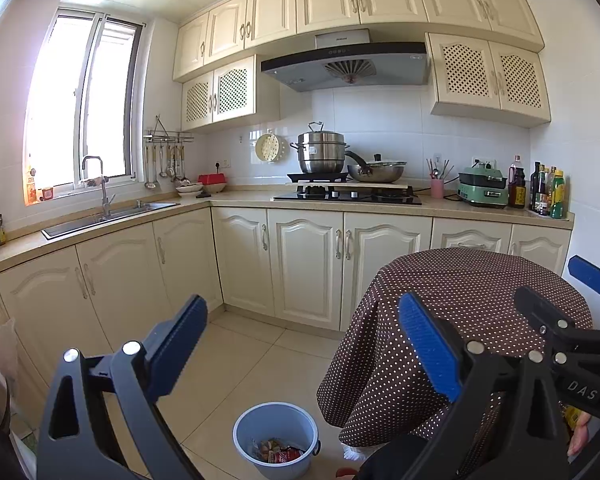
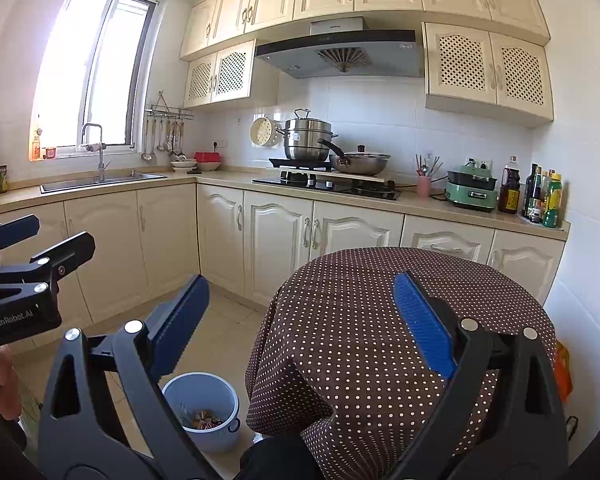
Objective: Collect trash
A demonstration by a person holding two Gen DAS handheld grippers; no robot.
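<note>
1. A kitchen with cream cabinets is shown from two gripper cameras, both held above the floor beside a round table point(image 1: 480, 280) that is draped in a brown cloth with white dots
2. The left gripper point(image 1: 300, 344) is seen with its blue-padded jaws spread wide, and nothing is held between them; one finger lies left of the table over the floor tiles, the other over the table's near edge
3. The right gripper point(image 2: 300, 324) is likewise held with its jaws wide apart and empty, one finger left of the table and the other above the cloth
4. A pale blue bin point(image 1: 276, 436) is stood on the floor just beside the table's lower left drape; in it, trash point(image 1: 276, 454) is seen as a small heap of coloured wrappers at the bottom
5. From the right wrist view the same bin point(image 2: 202, 412) is found left of the table, partly hidden by the gripper's left finger
6. The table top is seen bare in both views
7. Behind the table, along the far counter, a steel steamer pot point(image 1: 320, 152) and a pan point(image 1: 376, 170) are set on the stove, and a sink point(image 1: 108, 216) is placed far to the table's left under a window
</note>
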